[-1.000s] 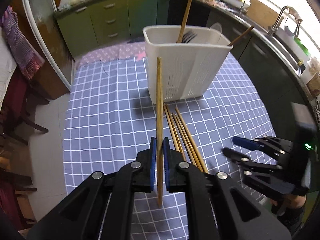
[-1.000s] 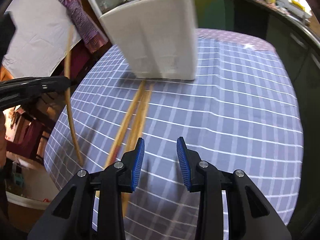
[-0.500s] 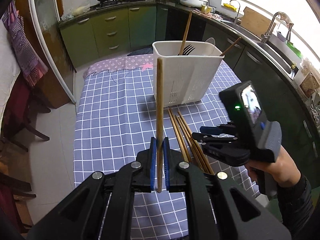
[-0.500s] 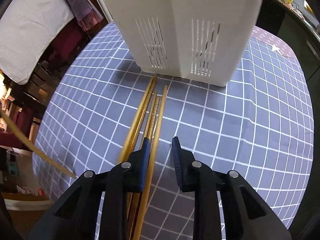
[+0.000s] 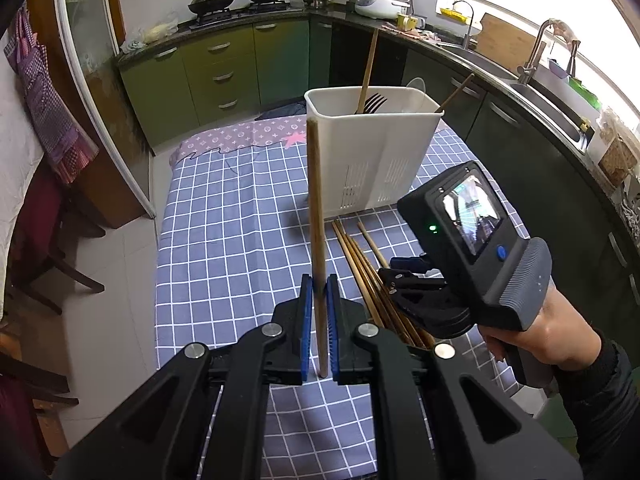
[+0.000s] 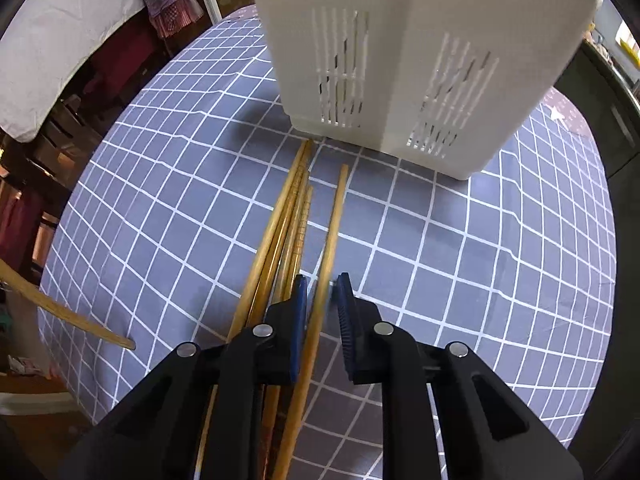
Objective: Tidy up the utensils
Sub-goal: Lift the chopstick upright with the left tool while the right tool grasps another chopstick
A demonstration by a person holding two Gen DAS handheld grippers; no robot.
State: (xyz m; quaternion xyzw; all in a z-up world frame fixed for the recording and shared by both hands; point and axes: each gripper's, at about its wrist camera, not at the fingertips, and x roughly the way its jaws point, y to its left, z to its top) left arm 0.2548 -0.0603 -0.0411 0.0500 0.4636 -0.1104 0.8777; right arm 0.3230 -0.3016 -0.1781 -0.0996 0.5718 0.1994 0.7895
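Lowered, right claw [image 6: 322, 312] straddles rightmost chopstick [image 6: 334, 220].

Right gripper [image 6: 322, 312] low over checked tablecloth [image 6: 460, 248], blue pads apart, a single chopstick [image 6: 330, 236] running between them without clear contact. Bundle of chopsticks [image 6: 280, 232] just left of it, tips near white slotted utensil holder [image 6: 420, 48] at far side. Another chopstick [image 6: 60, 312] enters at left edge.
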